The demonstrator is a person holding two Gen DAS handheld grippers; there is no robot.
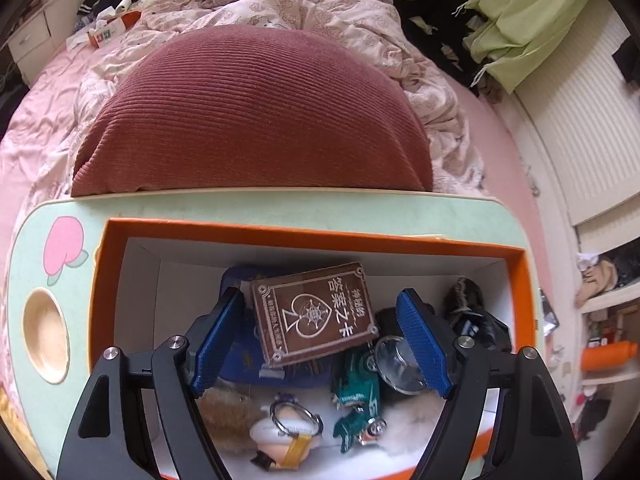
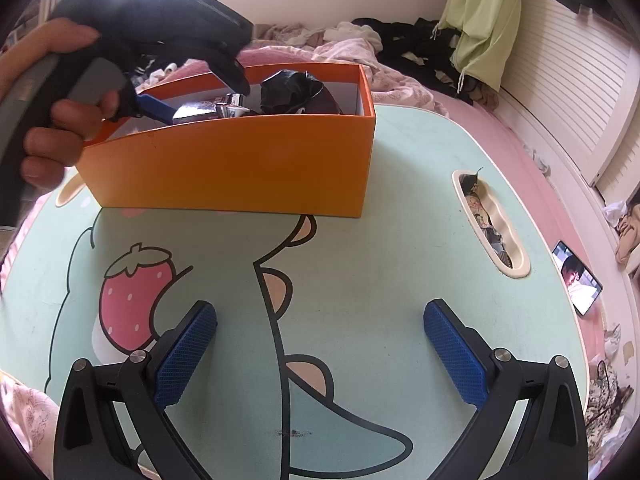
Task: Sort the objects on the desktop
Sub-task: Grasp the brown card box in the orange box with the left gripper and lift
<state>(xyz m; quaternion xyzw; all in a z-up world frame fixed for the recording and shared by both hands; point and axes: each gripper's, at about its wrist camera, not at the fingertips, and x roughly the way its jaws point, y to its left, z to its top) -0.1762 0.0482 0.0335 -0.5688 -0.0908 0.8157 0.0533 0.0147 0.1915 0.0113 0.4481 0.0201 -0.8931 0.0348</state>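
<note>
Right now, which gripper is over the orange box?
The left gripper: it hangs over the orange box, jaws open. The right gripper faces bare table.

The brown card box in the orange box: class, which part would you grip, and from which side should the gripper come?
Grip the brown card box across its two long edges, coming from above. It lies flat and slightly tilted on top of the other items in the orange box, so its long edges are free. The left gripper hangs open above it, jaws wider than the box.
</note>
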